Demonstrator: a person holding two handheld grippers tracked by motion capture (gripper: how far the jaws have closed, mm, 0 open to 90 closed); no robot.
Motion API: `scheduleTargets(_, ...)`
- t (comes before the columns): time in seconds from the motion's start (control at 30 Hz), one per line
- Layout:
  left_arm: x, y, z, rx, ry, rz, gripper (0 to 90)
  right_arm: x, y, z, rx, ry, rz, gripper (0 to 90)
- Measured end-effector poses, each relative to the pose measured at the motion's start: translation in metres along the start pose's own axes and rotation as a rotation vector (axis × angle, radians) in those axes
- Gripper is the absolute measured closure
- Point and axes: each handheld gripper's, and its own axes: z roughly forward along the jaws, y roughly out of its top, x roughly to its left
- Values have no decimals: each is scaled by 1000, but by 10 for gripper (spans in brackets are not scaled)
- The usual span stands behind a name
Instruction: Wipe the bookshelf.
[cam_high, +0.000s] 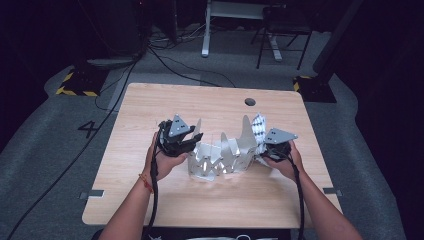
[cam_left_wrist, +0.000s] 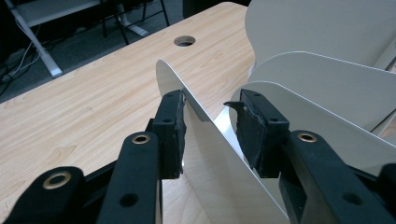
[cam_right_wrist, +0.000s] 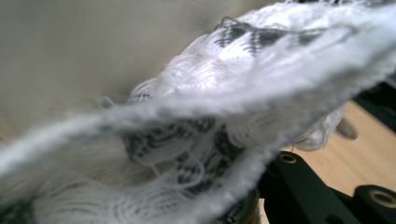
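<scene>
Cloth (cam_high: 259, 129) — soft, light, limp — hangs at the metal rack's (cam_high: 220, 157) right end, mid-table, bunched in the clenched right gripper (cam_high: 272, 150); left gripper (cam_left_wrist: 210, 128), jaws parted, straddles a stiff, thin-edged fin (cam_left_wrist: 187, 100).

Overhead light brightens the table (cam_high: 150, 110) while the room around it is dark, the white rack (cam_left_wrist: 327, 79) glares softly, and the cloth (cam_right_wrist: 196, 116) is blurred, too close for focus.

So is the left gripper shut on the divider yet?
Open. The left gripper straddles a thin white divider; one pad touches it, the other stands clear.
</scene>
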Motion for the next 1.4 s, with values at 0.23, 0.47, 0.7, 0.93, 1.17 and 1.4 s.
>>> scheduleTargets(0.23,-1,-1,-1,-5,-5,5,620,1,-23,24,84,88,71,744)
scheduleTargets(0.47,-1,0,-1,-2,3,8,621,1,-32,34,123,111,81,745)
scheduleTargets(0.7,-2,-1,-1,-4,4,9,622,-9,1,0,2,69,69,745)
scheduleTargets(0.93,-1,-1,0,-6,5,3,621,-4,17,-24,-66,13,16,746)
scheduleTargets(1.17,-1,0,0,-3,11,5,621,5,-13,2,50,73,39,748)
scheduleTargets(1.4,-1,-1,0,-7,5,6,621,12,-33,22,147,125,54,749)
